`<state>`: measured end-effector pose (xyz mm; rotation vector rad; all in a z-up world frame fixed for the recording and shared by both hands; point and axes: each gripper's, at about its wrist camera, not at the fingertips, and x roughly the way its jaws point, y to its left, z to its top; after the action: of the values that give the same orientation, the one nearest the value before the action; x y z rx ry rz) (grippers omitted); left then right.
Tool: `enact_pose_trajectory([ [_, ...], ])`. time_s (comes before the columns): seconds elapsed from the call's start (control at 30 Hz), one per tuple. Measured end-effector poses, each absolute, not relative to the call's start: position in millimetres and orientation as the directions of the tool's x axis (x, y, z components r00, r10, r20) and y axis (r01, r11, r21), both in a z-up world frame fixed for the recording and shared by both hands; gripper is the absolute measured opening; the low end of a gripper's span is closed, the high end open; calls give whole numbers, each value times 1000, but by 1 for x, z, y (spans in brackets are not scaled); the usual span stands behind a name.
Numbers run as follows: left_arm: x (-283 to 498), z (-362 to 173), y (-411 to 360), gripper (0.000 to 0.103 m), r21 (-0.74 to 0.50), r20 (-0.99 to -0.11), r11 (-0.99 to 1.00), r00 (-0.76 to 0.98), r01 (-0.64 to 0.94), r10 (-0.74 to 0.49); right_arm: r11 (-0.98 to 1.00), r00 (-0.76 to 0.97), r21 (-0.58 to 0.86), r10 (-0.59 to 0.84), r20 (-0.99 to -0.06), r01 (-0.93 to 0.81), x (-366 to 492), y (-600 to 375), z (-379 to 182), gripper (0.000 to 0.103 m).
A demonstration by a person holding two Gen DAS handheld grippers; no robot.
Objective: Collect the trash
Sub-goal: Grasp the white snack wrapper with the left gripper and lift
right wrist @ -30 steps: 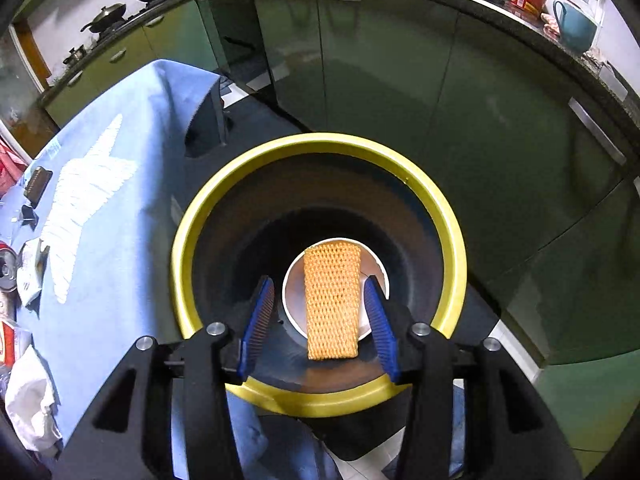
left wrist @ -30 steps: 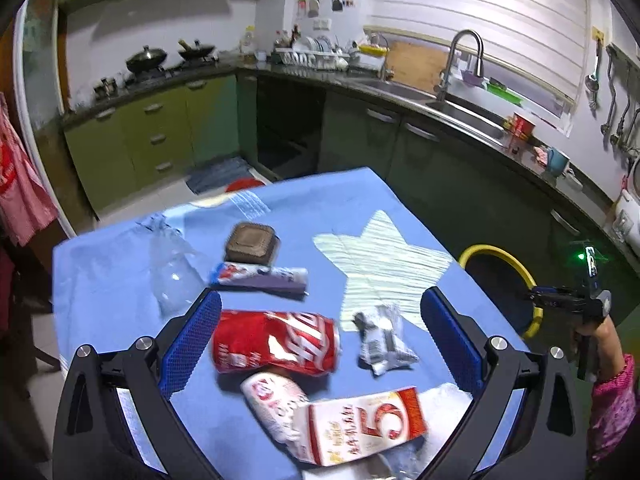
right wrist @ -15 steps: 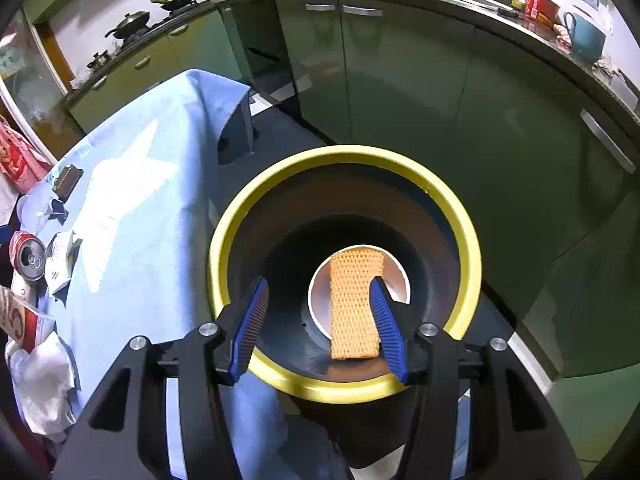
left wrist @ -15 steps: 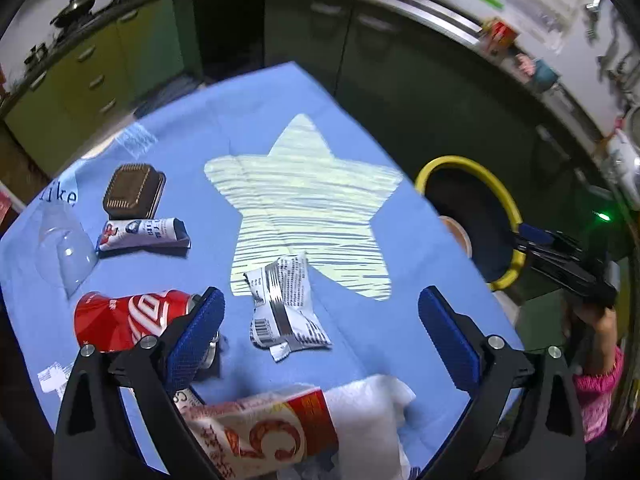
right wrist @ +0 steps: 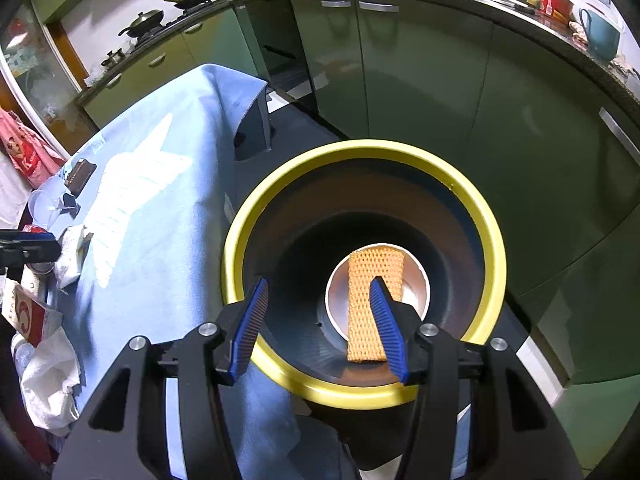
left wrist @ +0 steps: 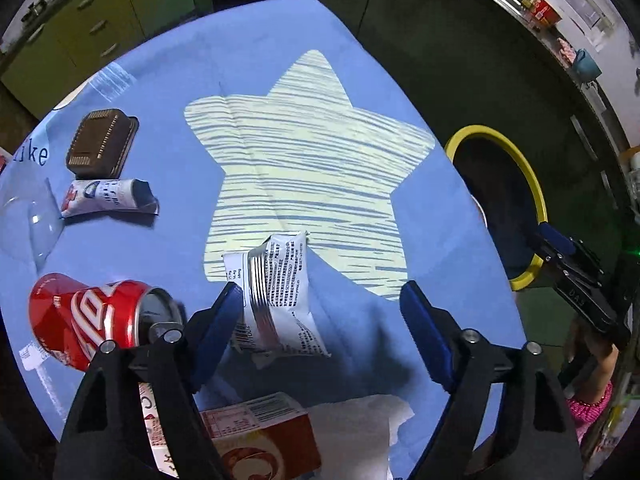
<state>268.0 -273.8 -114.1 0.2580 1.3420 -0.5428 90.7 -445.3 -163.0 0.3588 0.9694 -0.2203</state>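
Note:
A crumpled silver-and-white wrapper (left wrist: pixel 280 292) lies on the blue star tablecloth (left wrist: pixel 360 60). My left gripper (left wrist: pixel 320 320) points down over it, jaws closing. The wrapper sits by the left finger (left wrist: pixel 220 324) and clear of the right one. A red soda can (left wrist: pixel 84 324) lies left of that finger. My right gripper (right wrist: pixel 320 332) hangs open above the yellow-rimmed black bin (right wrist: pixel 492 280) with nothing between its fingers. An orange foam net (right wrist: pixel 368 280) and a white cup (right wrist: pixel 416 292) lie at the bin's bottom.
On the cloth lie a brown tray (left wrist: pixel 102 142), a rolled tube wrapper (left wrist: pixel 104 196), a clear plastic cup (left wrist: pixel 24 216), a red-and-white carton (left wrist: pixel 260 436) and a white tissue (left wrist: pixel 356 432). The bin (left wrist: pixel 532 184) stands off the table's right edge, before green cabinets (right wrist: pixel 420 80).
My left gripper has tipped downward and dropped toward the silver wrapper, and its jaws have narrowed. The right gripper has stayed over the bin, its jaws slightly wider than a second ago.

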Motion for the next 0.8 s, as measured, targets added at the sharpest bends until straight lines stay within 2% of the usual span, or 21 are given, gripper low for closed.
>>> enact_pose_trajectory([
  [0.13,272,-116,-273,72,-133,-966,858,128,497,-223,919,551,202,-20,-834,340,90,-446,-163,51],
  [0.5,279,-134,-275,69,-75,-982,880,121,468,-148,920,549,210,-5,-836,329,93,-444,-165,51],
  [0.6,278,-138,-277,58,-72,-984,878,112,473,-141,920,550,213,-3,-835,328,93,-444,-165,51],
  [0.67,276,-140,-279,43,-89,-982,878,104,471,-155,918,556,219,-2,-831,330,92,-445,-164,51],
  [0.8,271,-141,-278,42,-86,-982,871,109,483,-157,915,559,223,-4,-829,337,89,-450,-165,51],
])
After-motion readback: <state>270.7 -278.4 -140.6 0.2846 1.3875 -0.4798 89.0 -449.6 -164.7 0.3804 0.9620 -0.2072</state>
